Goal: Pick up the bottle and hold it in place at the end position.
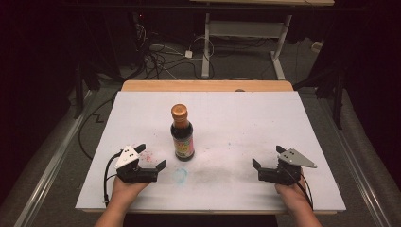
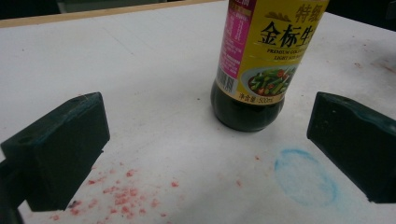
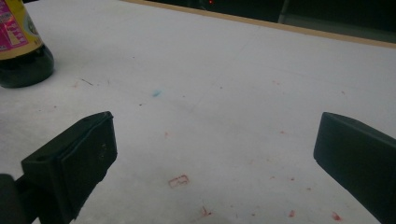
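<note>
A dark sauce bottle (image 1: 182, 134) with a copper cap and a yellow and pink label stands upright near the middle of the white table (image 1: 236, 118). My left gripper (image 1: 152, 157) rests near the front left, open, its jaws wide apart and empty. In the left gripper view the bottle (image 2: 254, 65) stands just beyond the gap between the jaws, apart from them. My right gripper (image 1: 266, 157) rests at the front right, open and empty. In the right gripper view the bottle's base (image 3: 21, 56) sits far off at the upper left.
Red specks (image 2: 121, 191) and a faint blue ring (image 2: 306, 177) stain the table in front of the bottle. A wooden strip (image 1: 208, 85) edges the far side. Beyond it are cables (image 1: 161, 56) and a desk frame (image 1: 241, 42) on the floor.
</note>
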